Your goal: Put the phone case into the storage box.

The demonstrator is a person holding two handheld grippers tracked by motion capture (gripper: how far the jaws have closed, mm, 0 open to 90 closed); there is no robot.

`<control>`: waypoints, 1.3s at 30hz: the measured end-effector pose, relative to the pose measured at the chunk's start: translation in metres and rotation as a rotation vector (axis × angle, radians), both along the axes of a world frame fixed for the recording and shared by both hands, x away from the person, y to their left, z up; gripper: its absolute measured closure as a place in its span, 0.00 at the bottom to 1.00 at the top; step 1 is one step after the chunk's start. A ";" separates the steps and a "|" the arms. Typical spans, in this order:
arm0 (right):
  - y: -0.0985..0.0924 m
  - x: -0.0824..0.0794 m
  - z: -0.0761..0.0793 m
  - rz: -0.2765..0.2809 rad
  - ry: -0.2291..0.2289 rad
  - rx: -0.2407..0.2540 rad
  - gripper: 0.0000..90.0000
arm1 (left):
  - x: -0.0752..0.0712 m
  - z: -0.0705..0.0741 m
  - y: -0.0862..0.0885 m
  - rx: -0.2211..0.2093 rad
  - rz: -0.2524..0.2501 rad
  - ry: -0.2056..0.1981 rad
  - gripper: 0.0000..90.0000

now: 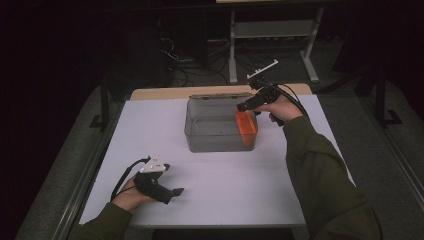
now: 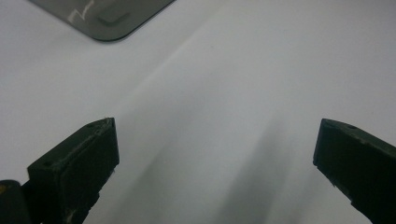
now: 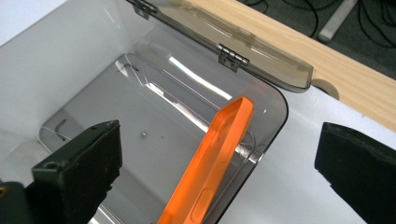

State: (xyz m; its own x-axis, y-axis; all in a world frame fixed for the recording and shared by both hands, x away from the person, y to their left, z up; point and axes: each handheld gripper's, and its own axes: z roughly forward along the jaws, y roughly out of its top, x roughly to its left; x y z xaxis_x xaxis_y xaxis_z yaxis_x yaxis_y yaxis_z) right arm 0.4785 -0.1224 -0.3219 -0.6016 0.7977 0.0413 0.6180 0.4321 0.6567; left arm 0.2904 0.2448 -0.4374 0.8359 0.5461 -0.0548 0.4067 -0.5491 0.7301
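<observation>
Two grippers, both gaping: the left gripper (image 1: 170,191) rests on the table (image 1: 225,185), well away from the box (image 1: 200,142). The right gripper (image 1: 243,106) holds nothing, hovering nearest the orange case (image 3: 219,154), which leans lengthwise against the box's right wall, below and between its jaws.

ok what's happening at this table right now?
A person works with a gripper in each hand. The right gripper hangs over the right end of a clear box whose hinged lid is open, jaws spread wide. An orange phone case stands on edge inside, leaning against the box's right wall, between the jaws but not pinched. The left gripper rests open near the table's front edge, holding nothing.
</observation>
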 end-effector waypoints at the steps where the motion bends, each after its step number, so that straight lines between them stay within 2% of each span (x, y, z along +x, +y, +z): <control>1: -0.001 -0.002 0.000 0.001 -0.003 0.007 0.00 | 0.000 0.000 0.000 -0.003 0.003 0.000 0.00; 4: -0.002 -0.008 -0.001 0.010 -0.019 0.028 0.00 | 0.000 0.001 0.000 0.000 -0.001 -0.004 0.00; 12: -0.006 -0.021 -0.008 0.035 -0.037 0.025 0.00 | 0.000 0.001 -0.001 -0.003 0.000 -0.004 0.00; 18: -0.011 -0.030 -0.011 0.054 -0.072 0.057 0.00 | 0.000 0.001 -0.001 -0.001 0.000 -0.005 0.00; 25: -0.014 -0.041 -0.016 0.087 -0.091 0.077 0.00 | 0.002 0.000 -0.002 -0.006 -0.005 -0.010 0.00; 39: -0.023 -0.058 -0.023 0.098 -0.121 0.126 0.00 | 0.003 0.000 -0.001 -0.009 0.004 -0.008 0.00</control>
